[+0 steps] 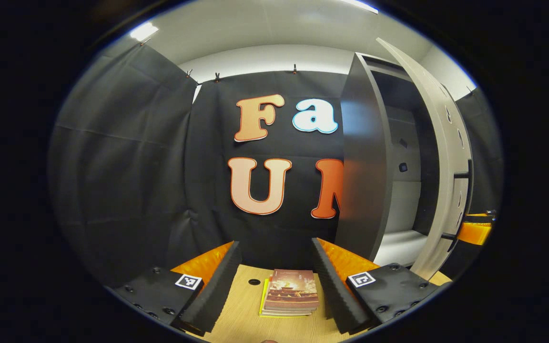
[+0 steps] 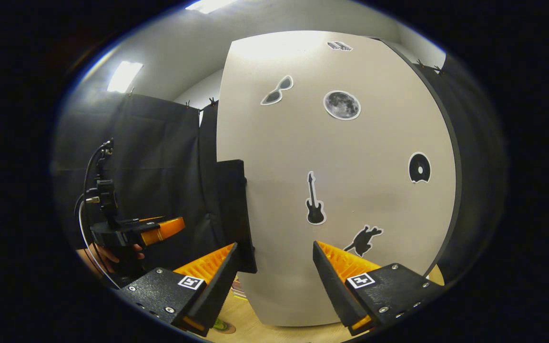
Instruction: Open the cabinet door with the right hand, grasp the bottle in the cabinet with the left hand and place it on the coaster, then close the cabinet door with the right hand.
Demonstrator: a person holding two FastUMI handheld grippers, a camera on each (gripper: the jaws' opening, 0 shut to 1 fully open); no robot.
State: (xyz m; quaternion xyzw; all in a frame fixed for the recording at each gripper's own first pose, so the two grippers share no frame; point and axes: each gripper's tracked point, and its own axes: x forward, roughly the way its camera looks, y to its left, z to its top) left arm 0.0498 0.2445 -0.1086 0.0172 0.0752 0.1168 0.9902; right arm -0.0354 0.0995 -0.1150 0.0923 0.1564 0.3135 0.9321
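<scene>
Both claws stand spread, pinching nothing: left gripper (image 1: pixel 274 281) over a stack of books (image 1: pixel 289 292) at bottom centre, right gripper (image 2: pixel 274 281) facing the pale, sticker-dotted cabinet door (image 2: pixel 350 190), ajar at centre.

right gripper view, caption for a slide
Open right gripper faces the cabinet door and its guitar sticker.

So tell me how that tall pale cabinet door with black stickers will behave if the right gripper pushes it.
The tall pale cabinet door looks like a rigid flat panel, so it should probably swing, not flex. Its smooth face may let fingers slide.
</scene>
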